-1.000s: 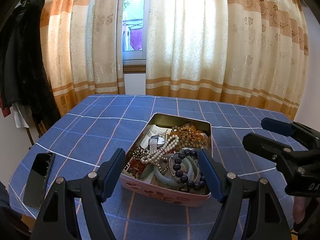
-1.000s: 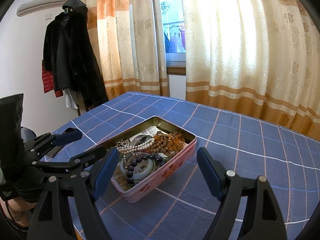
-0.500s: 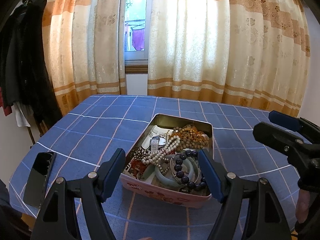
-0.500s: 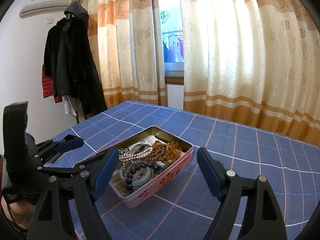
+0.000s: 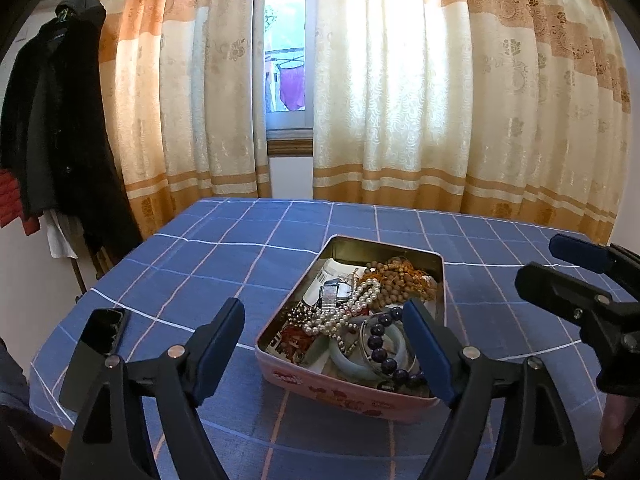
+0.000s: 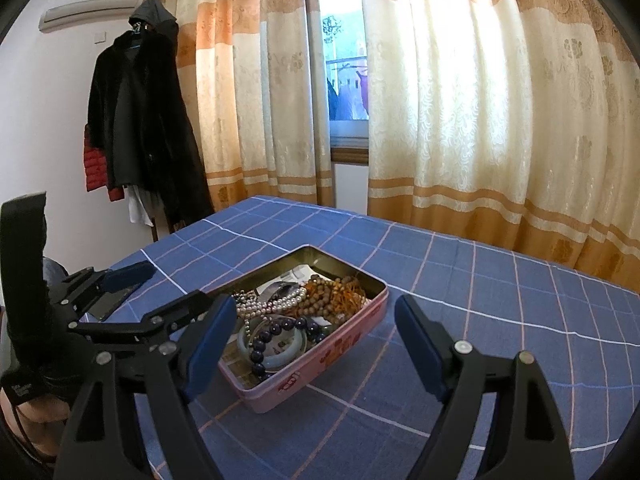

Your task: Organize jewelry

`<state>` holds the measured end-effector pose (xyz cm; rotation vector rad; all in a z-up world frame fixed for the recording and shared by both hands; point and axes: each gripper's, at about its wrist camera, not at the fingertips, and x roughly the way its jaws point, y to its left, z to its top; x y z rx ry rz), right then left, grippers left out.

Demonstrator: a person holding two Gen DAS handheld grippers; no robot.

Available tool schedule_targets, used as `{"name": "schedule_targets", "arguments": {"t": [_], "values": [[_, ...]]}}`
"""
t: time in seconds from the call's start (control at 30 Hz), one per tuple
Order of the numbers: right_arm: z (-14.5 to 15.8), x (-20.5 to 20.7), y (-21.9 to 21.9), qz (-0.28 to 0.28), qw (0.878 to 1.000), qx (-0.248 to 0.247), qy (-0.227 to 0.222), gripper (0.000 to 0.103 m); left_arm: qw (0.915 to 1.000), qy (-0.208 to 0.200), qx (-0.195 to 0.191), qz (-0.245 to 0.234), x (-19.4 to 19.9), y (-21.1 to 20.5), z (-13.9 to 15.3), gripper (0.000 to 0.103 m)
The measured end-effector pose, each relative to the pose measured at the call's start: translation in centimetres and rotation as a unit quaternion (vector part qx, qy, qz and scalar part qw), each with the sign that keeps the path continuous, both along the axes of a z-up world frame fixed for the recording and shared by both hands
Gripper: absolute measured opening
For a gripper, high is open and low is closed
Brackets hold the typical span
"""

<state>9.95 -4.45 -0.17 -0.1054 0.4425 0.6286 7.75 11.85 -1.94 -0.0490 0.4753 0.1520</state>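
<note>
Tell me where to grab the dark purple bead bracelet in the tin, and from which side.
Grip the dark purple bead bracelet on its upper arc, where the beads ride over the pale green bangle and stand proud of the pile. Come from above, probably with the left gripper, whose jaws are opening with nothing between them; the tin wall blocks a side approach.

L claw opening, empty, over jewelry tin; phone left.

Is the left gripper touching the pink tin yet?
Apart. In the right wrist view the left gripper hangs open above and beside the pink tin, nothing between its fingers.
</note>
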Motion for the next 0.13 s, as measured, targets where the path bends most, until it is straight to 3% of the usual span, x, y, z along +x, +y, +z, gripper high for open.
{"name": "schedule_targets", "arguments": {"t": [0.13], "values": [[-0.2,0.15,0.03,-0.002,1.0,-0.002,0.001,0.088,0.9999,0.0,-0.003,-0.011,0.01,-0.17,-0.05,0.081]]}}
